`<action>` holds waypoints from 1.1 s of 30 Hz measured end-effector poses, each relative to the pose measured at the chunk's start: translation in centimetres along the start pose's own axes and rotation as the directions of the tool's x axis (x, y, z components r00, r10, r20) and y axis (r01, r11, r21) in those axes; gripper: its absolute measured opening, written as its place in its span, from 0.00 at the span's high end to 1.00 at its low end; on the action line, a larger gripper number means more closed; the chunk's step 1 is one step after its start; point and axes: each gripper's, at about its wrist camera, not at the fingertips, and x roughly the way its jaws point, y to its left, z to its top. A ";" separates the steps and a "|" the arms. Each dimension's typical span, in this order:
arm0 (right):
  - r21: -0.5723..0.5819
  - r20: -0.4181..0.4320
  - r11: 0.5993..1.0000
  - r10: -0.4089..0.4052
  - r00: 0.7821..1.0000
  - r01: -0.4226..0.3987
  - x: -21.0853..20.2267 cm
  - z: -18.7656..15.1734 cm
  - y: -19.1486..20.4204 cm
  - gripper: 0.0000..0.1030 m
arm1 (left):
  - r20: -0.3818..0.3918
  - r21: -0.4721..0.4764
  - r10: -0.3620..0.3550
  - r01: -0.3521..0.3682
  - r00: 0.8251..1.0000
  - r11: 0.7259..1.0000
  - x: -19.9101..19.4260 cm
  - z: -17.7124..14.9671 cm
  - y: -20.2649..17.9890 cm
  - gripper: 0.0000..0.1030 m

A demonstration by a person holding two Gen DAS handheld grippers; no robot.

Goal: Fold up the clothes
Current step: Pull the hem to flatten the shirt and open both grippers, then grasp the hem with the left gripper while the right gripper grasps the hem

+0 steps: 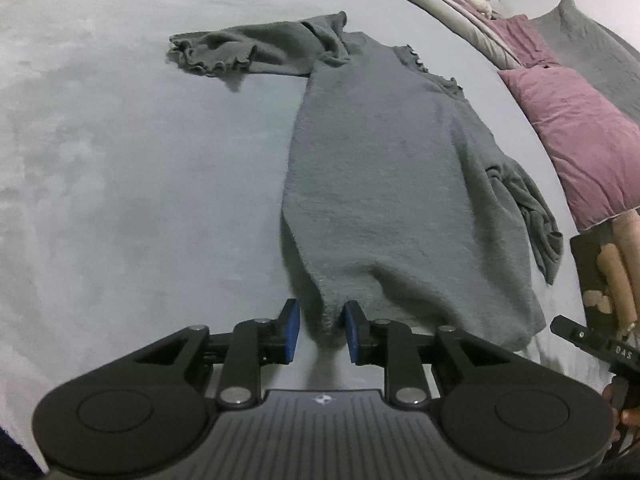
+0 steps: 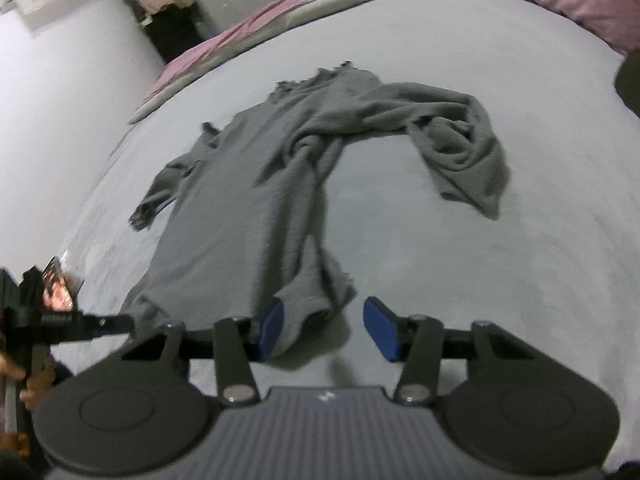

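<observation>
A grey long-sleeved knit top point(image 1: 384, 184) with frilled cuffs lies lengthwise on the pale grey bedsheet point(image 1: 140, 200). One sleeve point(image 1: 224, 52) stretches out sideways at the far end; the other sleeve point(image 1: 532, 208) is bunched along the body. My left gripper point(image 1: 322, 332) is open at the near hem, with a hem corner point(image 1: 326, 320) between its blue pads but not pinched. In the right wrist view the top point(image 2: 248, 200) runs away from me. My right gripper point(image 2: 326, 328) is open, the other hem corner point(image 2: 304, 312) resting against its left pad point(image 2: 272, 328), with bare sheet by the right pad.
Purple pillows point(image 1: 576, 140) and a grey pillow point(image 1: 592, 48) line one side of the bed. A purple and grey bedspread point(image 2: 224, 48) is bunched at the bed's far edge, with a white wall point(image 2: 60, 100) and a wardrobe beyond. A hand point(image 2: 24, 380) holds the left gripper's body at the left edge.
</observation>
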 end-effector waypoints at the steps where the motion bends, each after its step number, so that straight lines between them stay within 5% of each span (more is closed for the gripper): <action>1: 0.001 -0.001 1.000 -0.014 1.000 0.014 0.2 0.2 -0.3 0.58 | 0.006 -0.003 0.005 -0.005 1.000 1.000 -0.1 0.0 0.1 0.78; 9: 0.004 -0.031 0.997 -0.076 0.997 0.076 2.5 1.8 -1.5 0.59 | 0.030 -0.017 0.034 -0.033 0.999 0.999 -0.3 0.1 0.7 0.78; 23: -0.188 -0.077 0.978 -0.100 0.992 0.084 6.1 1.2 2.3 0.59 | 0.032 0.035 0.036 -0.037 0.999 0.999 0.9 -0.2 0.4 0.71; 27: -0.260 -0.065 0.960 -0.120 0.991 0.100 6.7 0.7 3.4 0.72 | 0.042 0.093 0.053 -0.057 0.998 0.994 1.5 -0.4 -0.6 0.73; 30: -0.285 -0.064 0.954 -0.110 0.992 0.088 6.8 0.2 4.0 0.87 | 0.044 0.137 0.071 -0.076 0.997 0.988 1.6 -0.6 -1.3 0.88; 33: -0.268 -0.060 0.960 -0.104 0.993 0.085 6.4 0.2 3.9 0.89 | 0.038 0.111 0.057 -0.061 0.998 0.992 1.2 -0.4 -1.4 0.94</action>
